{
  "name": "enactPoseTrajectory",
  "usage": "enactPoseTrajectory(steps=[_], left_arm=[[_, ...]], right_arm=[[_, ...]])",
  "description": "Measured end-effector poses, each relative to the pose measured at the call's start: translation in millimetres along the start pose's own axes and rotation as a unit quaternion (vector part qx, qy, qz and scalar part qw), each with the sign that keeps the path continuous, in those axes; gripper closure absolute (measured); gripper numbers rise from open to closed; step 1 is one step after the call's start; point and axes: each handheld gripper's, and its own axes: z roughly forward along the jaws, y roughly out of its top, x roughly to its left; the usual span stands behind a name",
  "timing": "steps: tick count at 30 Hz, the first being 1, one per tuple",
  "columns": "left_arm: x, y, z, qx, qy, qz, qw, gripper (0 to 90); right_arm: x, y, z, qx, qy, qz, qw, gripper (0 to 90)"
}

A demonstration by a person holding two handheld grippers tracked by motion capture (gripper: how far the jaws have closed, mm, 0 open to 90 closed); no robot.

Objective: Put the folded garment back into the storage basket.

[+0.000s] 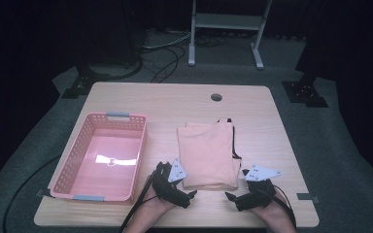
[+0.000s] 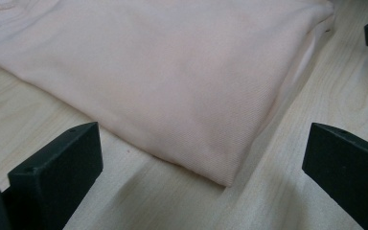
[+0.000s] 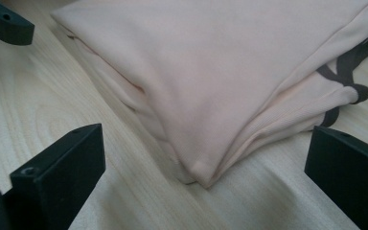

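A folded peach-pink cotton garment with dark trim lay flat on the pale wood-grain worktop, right of centre, its near edge just ahead of the person's two hands. To its left stood an empty pink perforated plastic basket with grey handles, apart from the cloth.

The left hand-held gripper sat at the garment's near left corner with its jaws spread wide and nothing between them; in the left gripper view that corner of the cloth lay on the wood between the two black jaws, a little ahead of them. The right hand-held gripper stood likewise at the near right corner, jaws parted and empty, and in the right gripper view the stacked layers of the fold pointed straight at the gap.

The step in hand appeared to be the approach before a two-corner grasp. The next move would likely call for both grippers to slide forward low along the wood, so that the lower jaw went under all the layers, then close together; catching only the top layer could let the fold open when lifted toward the basket.
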Motion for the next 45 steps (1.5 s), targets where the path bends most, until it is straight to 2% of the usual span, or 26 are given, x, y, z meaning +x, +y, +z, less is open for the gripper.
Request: enactPoseTrajectory(steps=[13, 22, 35, 38, 43, 44, 45], left_arm=[[-1.3, -0.5, 5.2, 0.029, -0.005, 0.007, 0.9995, 0.0], [2.1, 0.0, 7.5, 0.039, -0.017, -0.010, 0.9991, 0.0], [2.8, 0.0, 7.7, 0.040, -0.018, -0.013, 0.9989, 0.0], [2.8, 0.0, 7.7, 0.040, -0.018, -0.014, 0.9989, 0.0], [2.8, 0.0, 7.7, 0.040, -0.017, -0.014, 0.9989, 0.0], [2.9, 0.0, 7.7, 0.040, -0.017, -0.014, 0.9990, 0.2], [2.9, 0.0, 7.7, 0.040, -0.017, -0.014, 0.9990, 0.2]], right_arm=[[-1.2, 1.6, 5.8, 0.025, 0.001, 0.006, 0.9997, 0.5], [-1.8, 2.6, 8.7, 0.039, 0.007, 0.008, 0.9992, 0.5], [0.0, 3.2, 8.4, 0.030, 0.010, 0.007, 0.9995, 6.9], [-0.1, 3.0, 7.5, 0.025, 0.009, 0.008, 0.9996, 11.0], [0.0, 3.0, 7.5, 0.025, 0.009, 0.007, 0.9996, 11.3], [0.1, 2.7, 6.8, 0.020, 0.008, 0.008, 0.9997, 15.9], [0.1, 2.7, 6.5, 0.020, 0.008, 0.008, 0.9997, 16.2]])
